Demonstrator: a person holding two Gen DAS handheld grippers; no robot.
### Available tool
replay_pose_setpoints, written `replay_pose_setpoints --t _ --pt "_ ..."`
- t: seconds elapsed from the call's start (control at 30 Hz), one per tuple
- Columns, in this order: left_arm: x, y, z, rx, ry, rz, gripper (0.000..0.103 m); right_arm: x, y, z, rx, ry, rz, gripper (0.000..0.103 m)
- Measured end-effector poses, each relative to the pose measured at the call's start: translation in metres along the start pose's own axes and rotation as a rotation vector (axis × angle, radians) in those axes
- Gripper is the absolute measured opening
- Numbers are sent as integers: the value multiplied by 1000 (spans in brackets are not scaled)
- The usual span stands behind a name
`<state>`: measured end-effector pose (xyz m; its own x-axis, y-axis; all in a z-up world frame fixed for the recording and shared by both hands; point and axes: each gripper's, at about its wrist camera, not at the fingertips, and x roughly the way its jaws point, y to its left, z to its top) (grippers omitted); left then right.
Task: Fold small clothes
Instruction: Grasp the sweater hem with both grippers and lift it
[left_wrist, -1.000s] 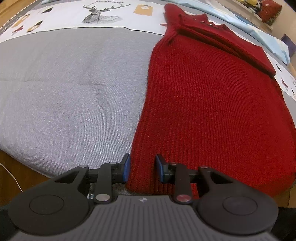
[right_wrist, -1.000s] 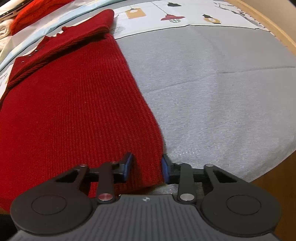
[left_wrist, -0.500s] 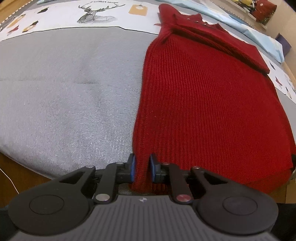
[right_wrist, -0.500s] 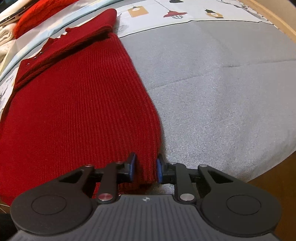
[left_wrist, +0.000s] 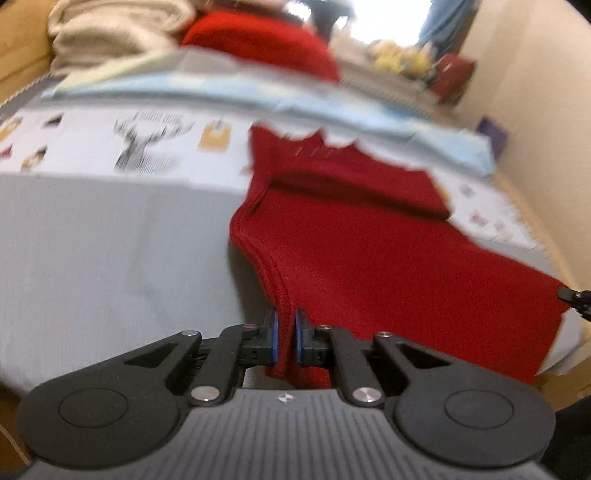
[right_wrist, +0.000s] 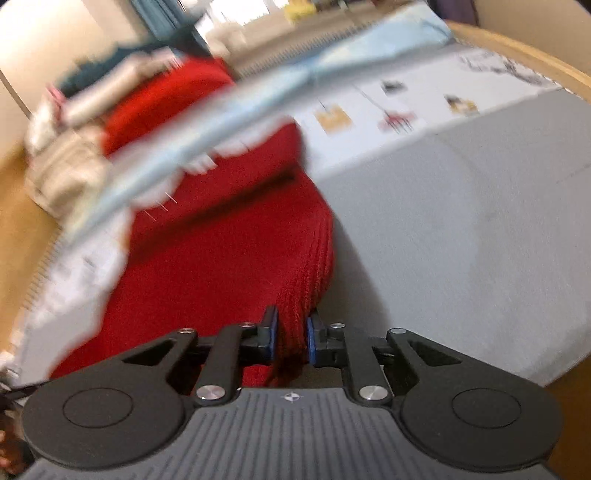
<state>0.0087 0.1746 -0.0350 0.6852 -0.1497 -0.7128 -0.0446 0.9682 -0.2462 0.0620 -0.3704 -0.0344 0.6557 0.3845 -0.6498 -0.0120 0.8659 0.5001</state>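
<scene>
A dark red ribbed knit sweater (left_wrist: 369, 240) lies on the grey bed cover (left_wrist: 92, 240), its near hem raised off the cover. My left gripper (left_wrist: 285, 332) is shut on the hem's left corner, the knit pinched between the blue pads. In the right wrist view the same sweater (right_wrist: 221, 251) fills the left half, and my right gripper (right_wrist: 291, 334) is shut on the hem's right corner. The sweater's folded sleeve and collar stay flat at the far end. The right gripper's fingertip (left_wrist: 572, 295) shows at the edge of the left wrist view.
A printed white sheet (left_wrist: 110, 147) and a pale blue cloth (left_wrist: 258, 99) lie beyond the sweater. Cream towels (left_wrist: 110, 33) and another red garment (left_wrist: 258, 40) are stacked behind. The grey cover (right_wrist: 461, 221) spreads to the right, bounded by a wooden frame (right_wrist: 517, 48).
Both grippers went from open around the hem corners to shut on them, then rose, lifting the near hem off the cover. Both views have tilted up and now show the room behind.
</scene>
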Motion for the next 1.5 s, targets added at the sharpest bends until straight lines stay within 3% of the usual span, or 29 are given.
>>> replay_pose_setpoints --t 0.1,0.27,0.4,0.5,0.57,0.67,0.8,0.87,0.93,1.0,1.03,1.07,1.1,1.2,1.33,1.43,1.5 --pt "-31 -9 6 34 -48 -45 8 -34 -1 11 32 -62 76 6" --pt "-88 -8 15 37 -92 -121 7 -74 5 7 -11 -108 122 5" --pt "-143 3 18 -31 -119 -193 7 -129 5 4 12 -176 179 5" --pt "-156 20 33 -114 -132 -222 6 -155 1 12 44 -221 210 5" --pt "-138 32 51 -165 -121 -224 6 -155 -6 24 93 -223 220 5" --pt "-79 52 87 -167 -67 -143 6 -115 -11 56 124 -184 196 5" --pt "24 80 122 -240 29 -105 7 -18 -14 97 147 -77 37 5" --pt "63 100 125 -334 52 -64 10 29 -18 107 148 -60 -28 8" --pt "79 111 126 -372 86 -10 13 69 -20 105 83 -54 -149 16" --pt "81 115 126 -383 69 17 34 98 -25 94 56 13 -206 26" --pt "84 117 125 -406 88 20 45 109 -28 93 72 73 -225 26" --pt "90 117 123 -419 115 4 45 112 -29 93 96 68 -207 26" --pt "95 115 121 -419 139 -15 45 116 -30 93 124 50 -174 33" --pt "119 106 108 -374 199 -31 57 140 -31 87 103 118 -163 50" --pt "149 109 90 -401 259 -21 57 167 -34 78 106 214 -190 50" --pt "161 108 90 -426 260 -27 57 175 -34 75 111 219 -197 50" --pt "165 107 91 -432 248 -21 57 174 -29 77 96 194 -195 39"
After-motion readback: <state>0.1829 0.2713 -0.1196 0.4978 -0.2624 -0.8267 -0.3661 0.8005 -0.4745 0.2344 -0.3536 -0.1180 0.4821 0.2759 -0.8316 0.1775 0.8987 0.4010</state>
